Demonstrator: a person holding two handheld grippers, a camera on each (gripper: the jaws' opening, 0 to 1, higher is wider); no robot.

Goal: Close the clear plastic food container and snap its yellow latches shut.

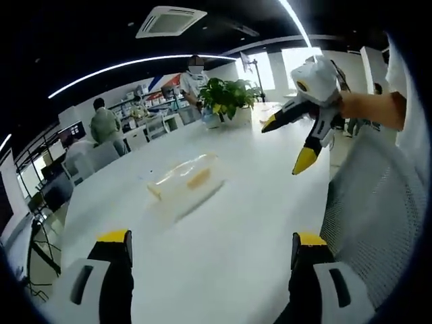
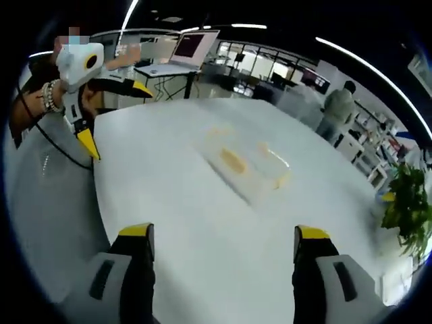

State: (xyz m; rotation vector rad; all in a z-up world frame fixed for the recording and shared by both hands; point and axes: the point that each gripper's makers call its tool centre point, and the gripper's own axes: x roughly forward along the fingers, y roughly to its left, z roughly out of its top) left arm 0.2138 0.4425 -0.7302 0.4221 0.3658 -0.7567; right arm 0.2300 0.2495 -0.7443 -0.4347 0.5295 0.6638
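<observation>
The clear plastic container [image 1: 185, 179] with yellow latches lies on the white table [image 1: 223, 270], well ahead of my left gripper [image 1: 210, 239], which is open and holds nothing. Its lid seems to lie flat beside the base, but blur hides the detail. My right gripper [image 1: 287, 142] hangs open above the table's far right, held by a hand. In the right gripper view the container [image 2: 246, 162] lies mid-table, ahead of the open right gripper [image 2: 224, 233]. The left gripper [image 2: 115, 116] comes in at upper left, open and raised off the table [image 2: 202, 256].
A potted plant [image 1: 226, 98] stands at the table's far end, seen too as the plant [image 2: 405, 202]. People [image 1: 104, 125] stand among desks and chairs [image 1: 88, 158] behind. A laptop [image 2: 182, 54] sits on a stand. A grey mesh chair back [image 1: 378, 202] is close by.
</observation>
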